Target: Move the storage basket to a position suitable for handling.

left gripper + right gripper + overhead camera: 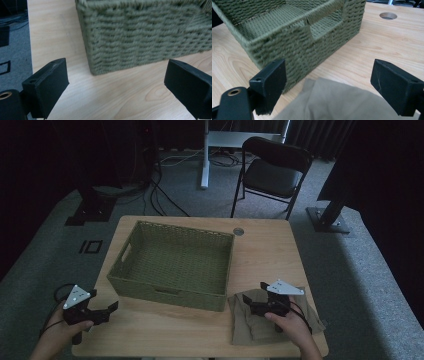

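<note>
Nothing sits in the green woven basket (pixel 172 262) yet, by my reading. My right hand-held gripper (pixel 253 302) hovers wide open over the crumpled khaki cloth (pixel 250 327) lying beside it on the bench (pixel 265 250); my left hand-held gripper (pixel 107 310) waits wide and empty.

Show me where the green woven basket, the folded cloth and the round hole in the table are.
basket (pixel 131 266): high view, left wall.
cloth (pixel 332 100): right gripper view, top surface.
hole (pixel 388 15): right gripper view, its opening.
</note>
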Tool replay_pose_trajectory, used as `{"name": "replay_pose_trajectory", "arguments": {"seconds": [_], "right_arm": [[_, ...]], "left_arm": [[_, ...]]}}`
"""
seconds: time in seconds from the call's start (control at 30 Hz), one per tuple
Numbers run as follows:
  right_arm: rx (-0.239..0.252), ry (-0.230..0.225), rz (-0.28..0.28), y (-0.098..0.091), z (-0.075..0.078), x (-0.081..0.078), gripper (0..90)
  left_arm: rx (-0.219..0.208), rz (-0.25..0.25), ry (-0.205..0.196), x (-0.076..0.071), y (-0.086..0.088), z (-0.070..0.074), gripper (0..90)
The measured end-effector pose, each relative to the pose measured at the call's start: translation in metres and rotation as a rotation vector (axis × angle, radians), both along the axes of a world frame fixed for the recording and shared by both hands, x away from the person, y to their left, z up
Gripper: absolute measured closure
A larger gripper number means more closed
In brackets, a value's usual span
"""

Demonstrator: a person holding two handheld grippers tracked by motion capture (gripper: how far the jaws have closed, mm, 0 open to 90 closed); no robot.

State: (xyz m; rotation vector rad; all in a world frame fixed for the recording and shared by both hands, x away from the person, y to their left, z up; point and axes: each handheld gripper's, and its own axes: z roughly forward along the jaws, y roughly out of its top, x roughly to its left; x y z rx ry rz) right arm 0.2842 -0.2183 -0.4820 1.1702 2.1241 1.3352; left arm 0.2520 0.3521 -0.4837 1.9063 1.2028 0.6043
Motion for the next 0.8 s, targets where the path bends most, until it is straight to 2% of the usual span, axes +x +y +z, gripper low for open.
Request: {"name": "replay_pose_trajectory", "arguments": {"seconds": [0.07,0.2,0.33,0.47,0.7,0.8], "right_arm": [[0.000,-0.001,0.006,0.004,0.002,0.002,13.0],[0.012,-0.023,-0.002,0.010,0.008,0.005,13.1],[0.006,-0.037,-0.007,0.017,0.013,0.009,13.1],[-0.002,-0.042,0.000,0.025,0.017,0.015,13.1],[0.011,-0.038,0.015,0.045,0.023,0.025,13.1],[0.004,-0.035,0.016,0.053,0.022,0.029,13.1]], "left_arm": [[0.016,0.006,-0.010,0.003,0.001,0.004,5.5],[0.003,0.015,-0.040,0.010,0.000,0.012,5.5],[-0.007,0.000,-0.069,0.017,-0.004,0.019,5.5],[0.006,-0.001,-0.071,0.025,-0.006,0.026,5.5],[-0.030,0.002,-0.082,0.043,-0.010,0.032,5.5],[-0.011,0.003,-0.067,0.053,-0.011,0.030,5.5]]}}
